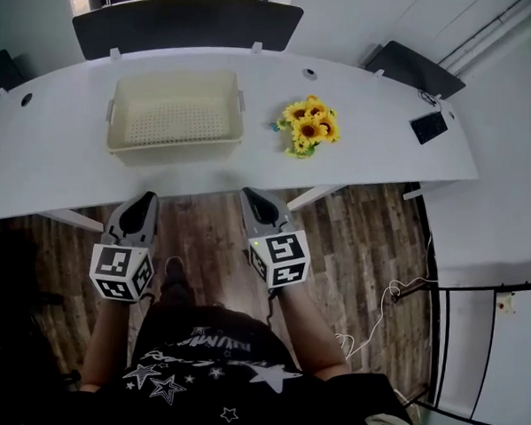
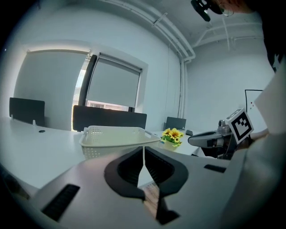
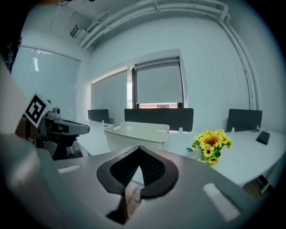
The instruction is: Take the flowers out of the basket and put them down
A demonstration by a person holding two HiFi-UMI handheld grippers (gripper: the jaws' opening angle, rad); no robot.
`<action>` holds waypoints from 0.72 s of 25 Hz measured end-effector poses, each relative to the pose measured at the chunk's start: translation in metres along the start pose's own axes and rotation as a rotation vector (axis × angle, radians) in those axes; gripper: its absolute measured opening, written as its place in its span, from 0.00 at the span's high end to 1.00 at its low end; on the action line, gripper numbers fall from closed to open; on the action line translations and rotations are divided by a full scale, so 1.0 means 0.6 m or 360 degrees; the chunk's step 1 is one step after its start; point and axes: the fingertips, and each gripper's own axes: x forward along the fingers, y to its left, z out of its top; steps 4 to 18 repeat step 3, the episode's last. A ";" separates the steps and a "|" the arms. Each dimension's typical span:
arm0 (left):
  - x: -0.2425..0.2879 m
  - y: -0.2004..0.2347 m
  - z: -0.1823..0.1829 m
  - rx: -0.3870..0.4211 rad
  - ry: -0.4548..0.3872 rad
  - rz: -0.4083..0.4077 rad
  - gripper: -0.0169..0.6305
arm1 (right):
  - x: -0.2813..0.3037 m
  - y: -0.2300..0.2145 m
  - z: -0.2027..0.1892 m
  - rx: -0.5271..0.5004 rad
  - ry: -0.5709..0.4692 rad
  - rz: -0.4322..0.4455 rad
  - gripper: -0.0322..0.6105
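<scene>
While the person (image 1: 221, 374) keeps back from the counter (image 1: 384, 156), both claws are held low over the wood floor (image 1: 352, 247), short of the counter's near edge. The left claw (image 1: 146, 198) has its jaws clenched to a thin slit, with nothing between them. The right claw (image 1: 249, 196) has its jaws clenched tight, with nothing held. The two claws sit side by side, apart, and both are aimed toward the counter.

On the counter, the basket (image 1: 174, 151), a pale perforated tub, stands upright ahead of the left claw. The flowers (image 1: 309, 126), a bunch of yellow sunflowers, lie on the bare counter near the basket's right side. They are outside it and not touching it, ahead and to the right of the right claw. A small dark device (image 1: 428, 128) lies further right, near the counter's end. Beyond the far edge stand dark panels (image 1: 186, 25).
</scene>
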 end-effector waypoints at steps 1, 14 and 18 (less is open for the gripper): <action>-0.011 -0.009 -0.005 0.0003 -0.0002 0.0006 0.94 | -0.011 0.007 -0.003 -0.0014 -0.0005 0.0010 0.95; -0.035 -0.027 -0.015 0.0006 -0.0007 0.0019 0.94 | -0.034 0.021 -0.011 -0.0038 -0.0012 0.0032 0.95; -0.035 -0.027 -0.015 0.0006 -0.0007 0.0019 0.94 | -0.034 0.021 -0.011 -0.0038 -0.0012 0.0032 0.95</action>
